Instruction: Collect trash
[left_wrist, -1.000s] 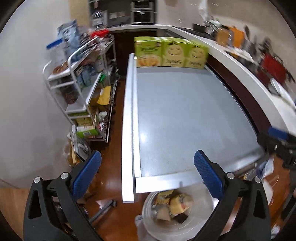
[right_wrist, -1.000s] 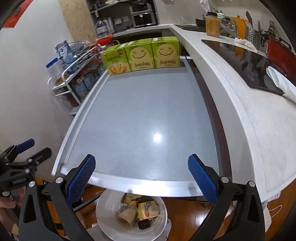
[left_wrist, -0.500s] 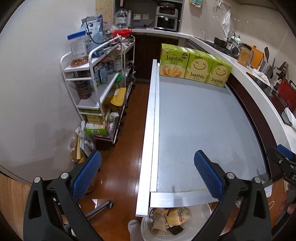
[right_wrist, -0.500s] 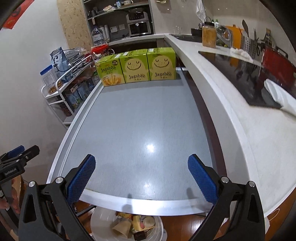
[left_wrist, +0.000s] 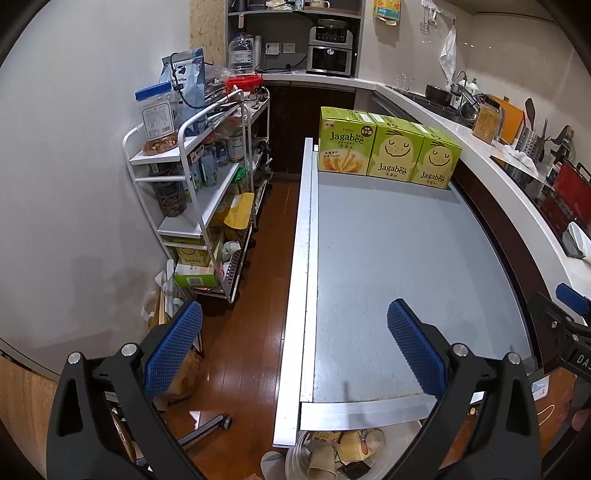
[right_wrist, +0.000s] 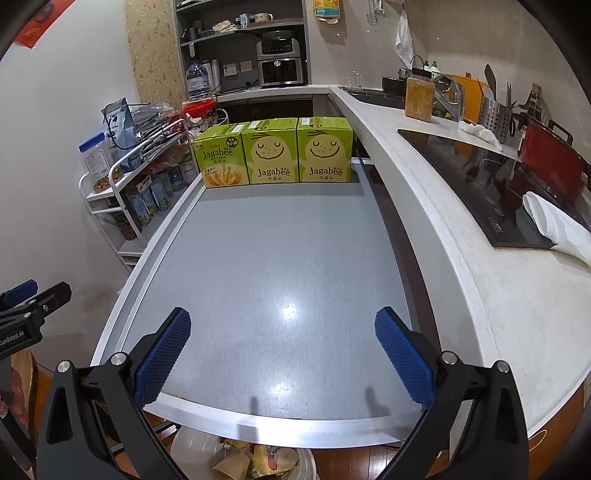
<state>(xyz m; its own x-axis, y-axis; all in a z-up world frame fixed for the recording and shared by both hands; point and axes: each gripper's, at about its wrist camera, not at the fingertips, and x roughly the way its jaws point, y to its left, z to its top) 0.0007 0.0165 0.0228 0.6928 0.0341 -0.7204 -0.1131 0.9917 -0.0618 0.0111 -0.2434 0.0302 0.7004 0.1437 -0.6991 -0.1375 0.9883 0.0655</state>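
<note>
A white bin (left_wrist: 295, 458) (right_wrist: 188, 452) sits on the floor under the near edge of the grey table (left_wrist: 388, 258) (right_wrist: 266, 258). Crumpled paper cups and yellow wrappers (left_wrist: 343, 448) (right_wrist: 258, 459) lie inside it. My left gripper (left_wrist: 291, 343) hangs open above the table's near left corner, holding nothing. My right gripper (right_wrist: 282, 350) hangs open over the table's near edge, also holding nothing. Three green Jagabee boxes (left_wrist: 388, 153) (right_wrist: 273, 157) stand in a row at the table's far end. The right gripper's tip shows in the left wrist view at the right edge.
A white wire shelf cart (left_wrist: 199, 199) (right_wrist: 122, 206) full of packets stands left of the table. A white counter (right_wrist: 461, 236) with a black hob, a red pot and a folded cloth runs along the right. Brown wood floor (left_wrist: 251, 295) lies between cart and table.
Both grippers have risen and tilted up: the bin has slid toward the bottom edge of both views, and more of the far kitchen wall shows. Both grippers stay open.
</note>
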